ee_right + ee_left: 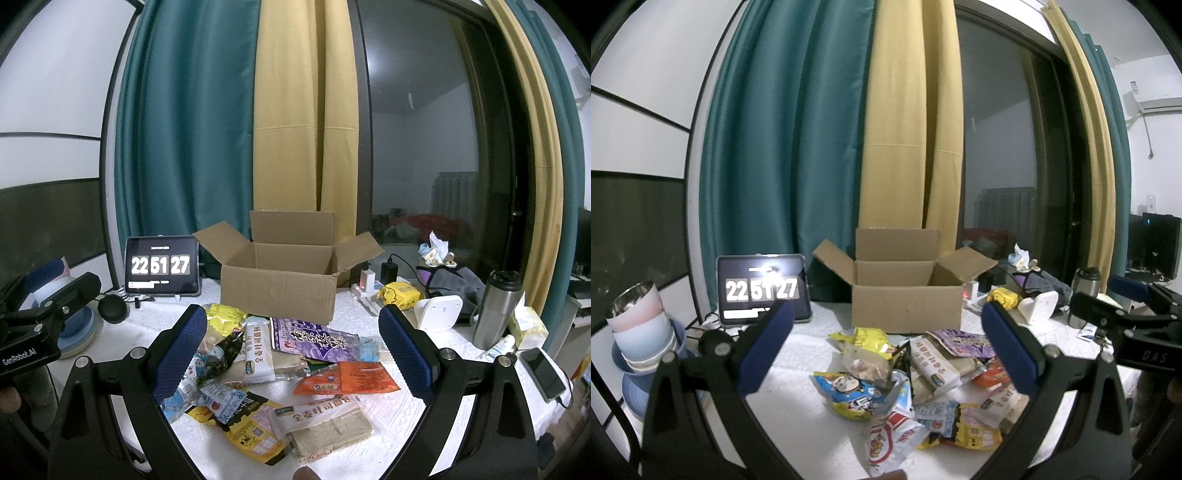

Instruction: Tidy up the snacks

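Observation:
A heap of snack packets (pixel 916 384) (pixel 284 373) lies on the white tablecloth in front of an open, empty-looking cardboard box (pixel 905 295) (pixel 280 280). The heap includes a purple packet (pixel 314 339), an orange packet (pixel 347 378), wholewheat toast packs (pixel 325 424) and a blue-and-yellow cartoon packet (pixel 849 395). My left gripper (pixel 886 339) hovers open above the heap, nothing between its blue pads. My right gripper (pixel 293 343) is also open over the heap, holding nothing. Each gripper's body shows at the edge of the other's view.
A tablet clock (pixel 762 290) (pixel 162 271) stands left of the box. Stacked bowls and a cup (pixel 642 332) sit at far left. To the right are a yellow packet (pixel 400 293), white device (pixel 439 308), steel flask (pixel 495 308), tissue pack (pixel 528 328) and phone (pixel 543 373).

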Tool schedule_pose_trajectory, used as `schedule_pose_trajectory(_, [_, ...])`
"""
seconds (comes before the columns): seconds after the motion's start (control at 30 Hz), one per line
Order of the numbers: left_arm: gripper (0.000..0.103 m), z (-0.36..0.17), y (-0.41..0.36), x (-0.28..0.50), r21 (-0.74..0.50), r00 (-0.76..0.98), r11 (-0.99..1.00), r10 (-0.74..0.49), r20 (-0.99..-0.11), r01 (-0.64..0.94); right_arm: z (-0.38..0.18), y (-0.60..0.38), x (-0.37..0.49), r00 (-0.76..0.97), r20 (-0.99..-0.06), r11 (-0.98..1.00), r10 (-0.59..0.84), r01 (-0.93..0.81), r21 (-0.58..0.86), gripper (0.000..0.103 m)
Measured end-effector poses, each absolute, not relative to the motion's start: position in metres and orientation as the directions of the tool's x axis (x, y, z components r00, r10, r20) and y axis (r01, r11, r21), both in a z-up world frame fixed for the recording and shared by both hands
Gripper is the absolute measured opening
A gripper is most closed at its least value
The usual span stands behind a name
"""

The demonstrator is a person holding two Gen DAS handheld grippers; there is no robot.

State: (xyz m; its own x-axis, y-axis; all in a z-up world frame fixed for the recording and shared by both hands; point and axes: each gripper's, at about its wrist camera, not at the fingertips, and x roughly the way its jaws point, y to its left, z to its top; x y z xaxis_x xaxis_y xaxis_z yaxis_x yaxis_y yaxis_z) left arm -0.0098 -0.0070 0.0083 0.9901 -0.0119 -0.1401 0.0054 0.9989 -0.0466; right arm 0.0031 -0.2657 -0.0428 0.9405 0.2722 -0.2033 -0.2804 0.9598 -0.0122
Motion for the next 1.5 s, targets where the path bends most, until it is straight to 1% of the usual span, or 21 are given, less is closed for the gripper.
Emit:
schedule_pose_trajectory(0.3, [0.102, 0.007, -0.011, -0.010, -0.048, 0.989, 0.999, -0.017, -0.148, 0.010, -0.044, -0.267, 0.003, 0.940, -0.206, 0.960, 0.272, -0.280, -0.012, 0.096])
schedule_pose_trajectory(0.43, [0.102, 0.002, -0.012, -0.003, -0.047, 0.984, 0.999, -0.013, -0.180, 0.004, -0.048, -0.270, -0.004, 0.938, -0.215, 0.960, 0.271, -0.279, -0.007, 0.096])
schedule_pose_trajectory(0.63, [0.102, -0.020, -0.013, 0.016, -0.047, 0.955, 0.999, -0.014, -0.296, 0.000, -0.058, -0.275, 0.005, 0.930, -0.256, 0.963, 0.262, -0.269, 0.010, 0.096])
schedule_pose_trajectory(0.83, [0.102, -0.054, -0.011, 0.043, -0.063, 0.904, 0.998, -0.013, -0.428, -0.015, -0.085, -0.279, 0.036, 0.907, -0.351, 0.970, 0.234, -0.240, 0.026, 0.096])
schedule_pose_trajectory(0.93, [0.102, -0.072, -0.012, 0.056, -0.067, 0.873, 0.997, -0.014, -0.487, -0.022, -0.099, -0.281, 0.046, 0.895, -0.384, 0.972, 0.225, -0.232, 0.029, 0.096])
schedule_pose_trajectory(1.2, [0.102, -0.110, -0.012, 0.075, -0.065, 0.804, 0.997, -0.014, -0.595, -0.031, -0.138, -0.285, 0.074, 0.844, -0.484, 0.971, 0.231, -0.229, 0.064, 0.096])
schedule_pose_trajectory(1.5, [0.102, -0.140, -0.014, 0.094, -0.060, 0.735, 0.998, -0.018, -0.678, -0.031, -0.183, -0.269, 0.093, 0.750, -0.592, 0.952, 0.295, -0.283, 0.117, 0.096])
